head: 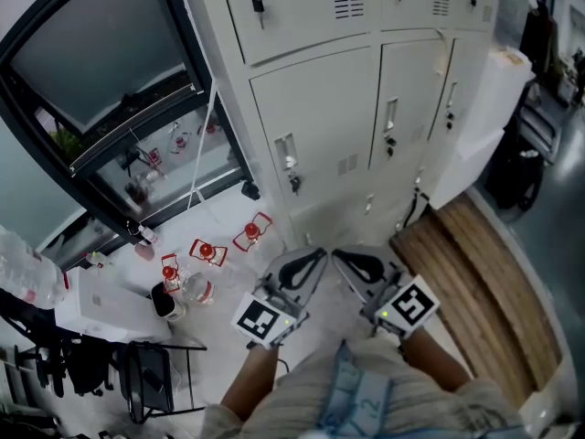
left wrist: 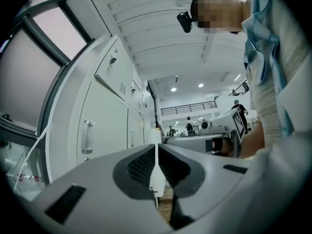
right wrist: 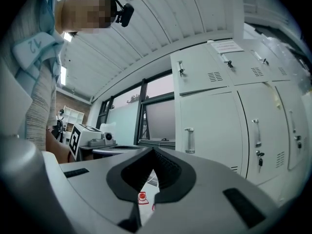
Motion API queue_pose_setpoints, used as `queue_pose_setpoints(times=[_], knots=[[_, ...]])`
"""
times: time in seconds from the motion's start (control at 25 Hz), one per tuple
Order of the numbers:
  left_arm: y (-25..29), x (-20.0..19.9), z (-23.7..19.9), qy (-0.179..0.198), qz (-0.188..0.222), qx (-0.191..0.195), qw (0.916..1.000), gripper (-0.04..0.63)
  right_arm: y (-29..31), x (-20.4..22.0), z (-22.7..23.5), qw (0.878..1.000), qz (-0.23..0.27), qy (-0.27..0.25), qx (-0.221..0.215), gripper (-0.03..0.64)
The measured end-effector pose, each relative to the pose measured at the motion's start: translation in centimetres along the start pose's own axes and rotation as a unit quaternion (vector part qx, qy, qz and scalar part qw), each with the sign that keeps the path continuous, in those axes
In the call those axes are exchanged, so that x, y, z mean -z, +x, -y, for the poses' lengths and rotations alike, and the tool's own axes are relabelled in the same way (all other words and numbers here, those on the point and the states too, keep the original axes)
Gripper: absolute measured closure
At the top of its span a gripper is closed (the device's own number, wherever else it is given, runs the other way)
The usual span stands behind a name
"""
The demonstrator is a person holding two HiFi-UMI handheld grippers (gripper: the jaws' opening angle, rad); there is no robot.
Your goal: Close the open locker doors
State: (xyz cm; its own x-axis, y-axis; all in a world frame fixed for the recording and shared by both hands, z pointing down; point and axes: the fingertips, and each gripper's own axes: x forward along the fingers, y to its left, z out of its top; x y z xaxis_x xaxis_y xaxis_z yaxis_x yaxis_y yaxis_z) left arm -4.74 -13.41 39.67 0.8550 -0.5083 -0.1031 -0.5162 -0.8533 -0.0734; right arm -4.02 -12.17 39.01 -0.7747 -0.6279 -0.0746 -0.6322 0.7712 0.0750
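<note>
The pale grey lockers (head: 338, 108) stand ahead in two rows, with keys hanging in several locks. Every door I can see lies flush with its frame; the far right end is partly hidden behind a white panel (head: 489, 108). My left gripper (head: 318, 256) and right gripper (head: 340, 258) are held side by side close to the body, above the floor and short of the lower doors. Both are shut on nothing. In the left gripper view the left gripper (left wrist: 156, 152) has the lockers (left wrist: 105, 126) to its left. In the right gripper view the right gripper (right wrist: 152, 153) has the lockers (right wrist: 214, 126) to its right.
A wooden slatted platform (head: 475, 273) lies on the floor to the right. Small red-and-white objects (head: 208, 252) and a clear bottle (head: 194, 288) are scattered on the floor to the left, next to a white box (head: 101, 305). A black-framed window (head: 119, 135) adjoins the lockers.
</note>
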Motion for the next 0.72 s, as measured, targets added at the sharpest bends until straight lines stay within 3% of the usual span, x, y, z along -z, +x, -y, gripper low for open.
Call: queue_pose_setpoints(times=[0.72], knots=[[-0.82, -0.54, 0.28, 0.005, 0.001, -0.003, 1.0, 0.592, -0.37, -0.15, -0.39, 1.0, 0.007, 0.01, 0.0, 0.615]])
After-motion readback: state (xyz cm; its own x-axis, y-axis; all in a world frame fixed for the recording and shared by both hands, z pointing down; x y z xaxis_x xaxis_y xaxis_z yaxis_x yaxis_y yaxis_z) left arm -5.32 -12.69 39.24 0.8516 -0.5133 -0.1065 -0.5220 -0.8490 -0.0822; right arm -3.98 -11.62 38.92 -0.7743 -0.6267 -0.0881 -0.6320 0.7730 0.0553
